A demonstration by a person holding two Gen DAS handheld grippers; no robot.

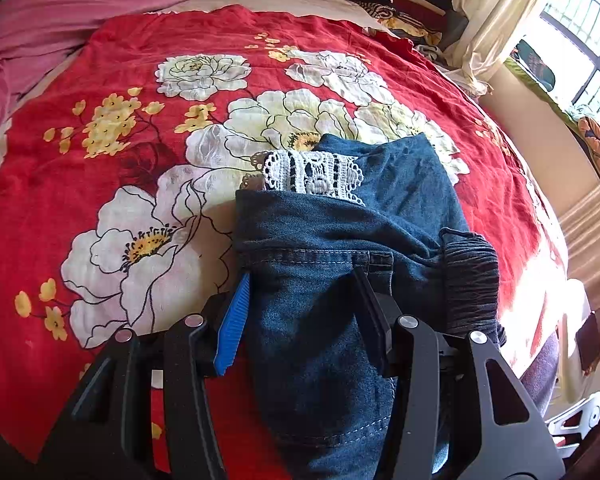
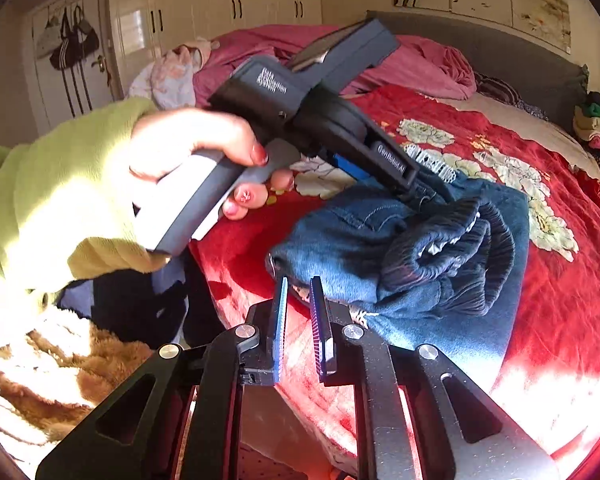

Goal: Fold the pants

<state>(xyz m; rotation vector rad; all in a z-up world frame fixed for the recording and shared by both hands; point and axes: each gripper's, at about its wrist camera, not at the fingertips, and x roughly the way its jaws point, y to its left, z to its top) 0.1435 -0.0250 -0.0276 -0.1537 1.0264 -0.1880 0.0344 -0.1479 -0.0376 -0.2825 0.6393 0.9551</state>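
the left gripper (image 1: 300, 276) clamps a thick fold of the denim pants (image 1: 340, 248); the right gripper (image 2: 300, 286) has its jaws nearly together, gripping nothing. a red floral bedspread (image 1: 120, 208) covers the bed under a sunlit window (image 1: 580, 40). the bunched pants lie just beyond the right fingertips.

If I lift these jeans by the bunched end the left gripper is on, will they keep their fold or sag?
Likely sag: the jeans lie in soft folds on the red floral bedspread, so the denim looks limp rather than stiff. The gathered elastic waistband looks bulky and may drag that end down. The lace trim may snag.
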